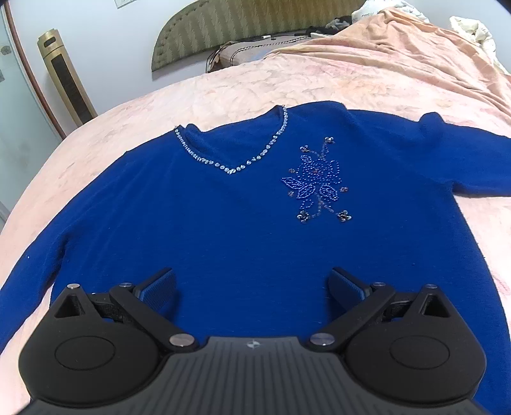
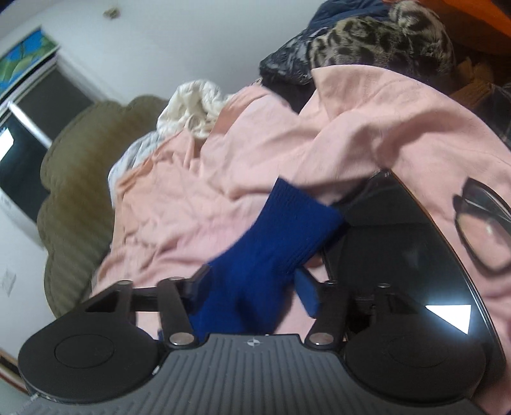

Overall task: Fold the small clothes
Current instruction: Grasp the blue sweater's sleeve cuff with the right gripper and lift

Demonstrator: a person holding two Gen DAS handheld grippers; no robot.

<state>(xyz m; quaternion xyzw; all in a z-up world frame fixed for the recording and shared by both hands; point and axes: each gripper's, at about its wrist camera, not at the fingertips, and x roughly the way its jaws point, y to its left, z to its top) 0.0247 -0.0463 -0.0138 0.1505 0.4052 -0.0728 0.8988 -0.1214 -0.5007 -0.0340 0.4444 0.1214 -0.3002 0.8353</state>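
A: While the left gripper [image 1: 252, 287] hangs low in its frame with its blue pads [image 1: 159, 285] spread wide and nothing between them, the blue sweater [image 1: 242, 230] lies flat right under it.

B: Front side up, too. The sparkly V-neckline [image 1: 236, 159] sits upper centre, and the beaded flower [image 1: 317, 182] is just right of it.

A: One sleeve runs off to the lower left, the other reaches the right edge. All of it rests on the pink bedspread [image 1: 255, 83], with a padded headboard [image 1: 230, 28] at the top and a tall gold fan [image 1: 65, 76] at upper left.

B: Over to the right gripper [image 2: 252, 289]. The sweater cuff [image 2: 287, 223] passes between its fingers, ribbed end pointing up and right.

A: The left finger [image 2: 199, 281] is against the fabric; the right pad [image 2: 308, 295] sits at the cuff's edge. Whether it truly pinches, I cannot tell; the frame is blurred.

B: Beyond the cuff, crumpled pink bedding [image 2: 198, 198] fills the middle, a white cloth [image 2: 191, 108] bunched above it.

A: A leopard-print garment [image 2: 383, 35] tops the pile at upper right, and a pink garment printed with glasses [image 2: 482, 230] sits at the right edge behind a glossy black object [image 2: 399, 242].
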